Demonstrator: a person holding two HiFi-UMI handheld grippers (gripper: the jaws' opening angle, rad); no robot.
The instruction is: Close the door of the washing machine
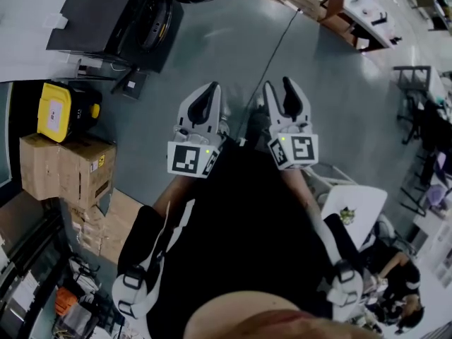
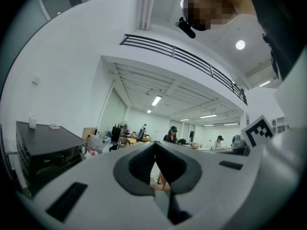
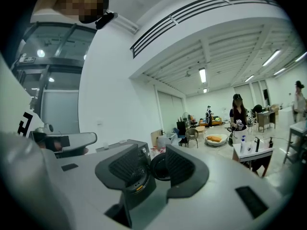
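Holding both grippers level over the floor [image 1: 212, 48], well short of the washing machine [image 1: 106, 13], whose round door [image 3: 161, 166] hangs open. Left gripper [image 1: 210, 90] jaws are together on nothing. Right gripper [image 1: 280, 85] jaws stand apart and empty, framing the washing machine between them.

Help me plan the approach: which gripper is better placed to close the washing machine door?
Right, probably. The right gripper looks straight at the washing machine, its open door framed between parted jaws. The left gripper has jaws together, with the machine off to its view's left.
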